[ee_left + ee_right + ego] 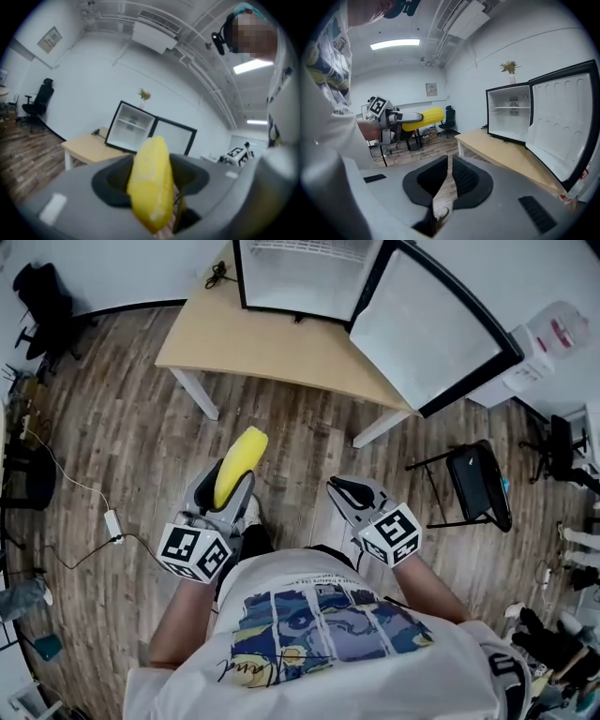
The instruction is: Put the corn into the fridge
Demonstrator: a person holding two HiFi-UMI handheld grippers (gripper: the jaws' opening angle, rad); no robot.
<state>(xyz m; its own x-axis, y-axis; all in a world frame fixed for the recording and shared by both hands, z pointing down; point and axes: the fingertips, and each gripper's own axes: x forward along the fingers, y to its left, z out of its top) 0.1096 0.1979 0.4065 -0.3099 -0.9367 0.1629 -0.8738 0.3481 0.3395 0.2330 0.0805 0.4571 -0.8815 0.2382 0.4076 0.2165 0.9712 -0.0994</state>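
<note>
A yellow corn cob (242, 460) is pinched between the spread jaws of the left gripper (231, 482), its tip sticking out past the fingertips and up over the wood-plank floor (122, 427). In the left gripper view the cob (150, 183) is seen clamped between the grey jaws. The right gripper (345, 488) is held empty, jaws almost together, a thin slit left between the black ribbed pads (466, 176). A small black-framed fridge (300, 277) is seen on a light wooden table (272, 338), door (427, 329) swung wide open, well apart from the corn.
</note>
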